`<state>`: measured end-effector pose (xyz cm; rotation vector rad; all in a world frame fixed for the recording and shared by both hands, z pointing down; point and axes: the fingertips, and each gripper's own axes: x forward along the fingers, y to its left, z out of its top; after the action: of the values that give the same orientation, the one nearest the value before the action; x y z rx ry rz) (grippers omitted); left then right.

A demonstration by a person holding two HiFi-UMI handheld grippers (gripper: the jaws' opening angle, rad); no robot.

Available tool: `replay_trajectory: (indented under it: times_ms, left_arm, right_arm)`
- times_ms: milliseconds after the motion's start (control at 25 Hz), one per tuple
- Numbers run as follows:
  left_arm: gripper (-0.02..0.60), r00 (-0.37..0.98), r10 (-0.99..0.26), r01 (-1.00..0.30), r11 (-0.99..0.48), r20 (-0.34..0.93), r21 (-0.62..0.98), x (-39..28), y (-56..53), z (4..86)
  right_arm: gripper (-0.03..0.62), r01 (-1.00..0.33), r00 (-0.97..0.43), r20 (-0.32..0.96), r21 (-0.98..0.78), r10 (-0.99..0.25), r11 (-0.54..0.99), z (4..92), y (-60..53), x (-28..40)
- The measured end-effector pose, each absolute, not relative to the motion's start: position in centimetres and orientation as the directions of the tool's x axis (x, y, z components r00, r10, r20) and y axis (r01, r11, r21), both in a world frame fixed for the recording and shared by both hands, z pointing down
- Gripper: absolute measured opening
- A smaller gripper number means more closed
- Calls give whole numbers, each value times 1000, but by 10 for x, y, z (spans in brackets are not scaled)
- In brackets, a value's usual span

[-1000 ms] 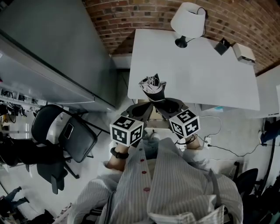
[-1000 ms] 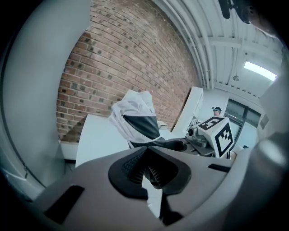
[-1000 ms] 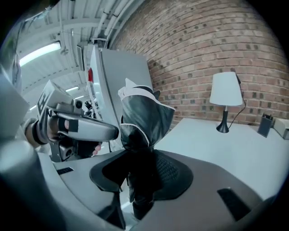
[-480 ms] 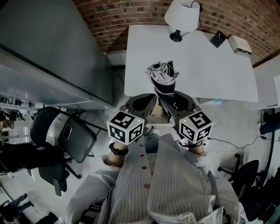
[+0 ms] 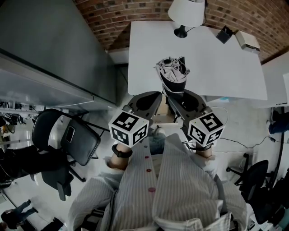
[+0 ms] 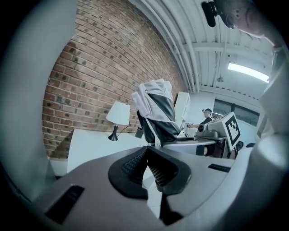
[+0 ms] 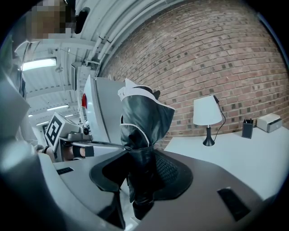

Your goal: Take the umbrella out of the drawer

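A folded black-and-white umbrella (image 5: 172, 74) stands upright over the near edge of the white table (image 5: 226, 67). My right gripper (image 5: 177, 95) is shut on its lower end. In the right gripper view the umbrella (image 7: 142, 117) rises from between the pads, where my right gripper (image 7: 140, 158) clamps its dark base. My left gripper (image 5: 151, 97) hovers just left of the umbrella without touching it. In the left gripper view my left gripper (image 6: 146, 151) has its pads together with nothing between them. The umbrella (image 6: 156, 113) shows beyond it.
A white lamp (image 5: 186, 11) and two small boxes (image 5: 247, 40) stand at the table's far edge by the brick wall. A large grey cabinet (image 5: 45, 54) fills the left. A black office chair (image 5: 67, 140) sits at the lower left. Cables lie on the floor at the right.
Both grippers have risen, and the umbrella has come up with the right one, now standing higher against the tabletop. The left gripper stayed beside it, empty.
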<state>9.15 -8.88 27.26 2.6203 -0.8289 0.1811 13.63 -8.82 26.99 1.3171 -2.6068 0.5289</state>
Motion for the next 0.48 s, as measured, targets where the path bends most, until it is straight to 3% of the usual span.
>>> replay_trajectory:
  times_ms: [480]
  left_arm:
    - [9, 814, -532, -581, -753, 236, 309, 94, -87, 274]
  right_arm:
    - [170, -802, -597, 298, -260, -745, 538, 270, -87, 141]
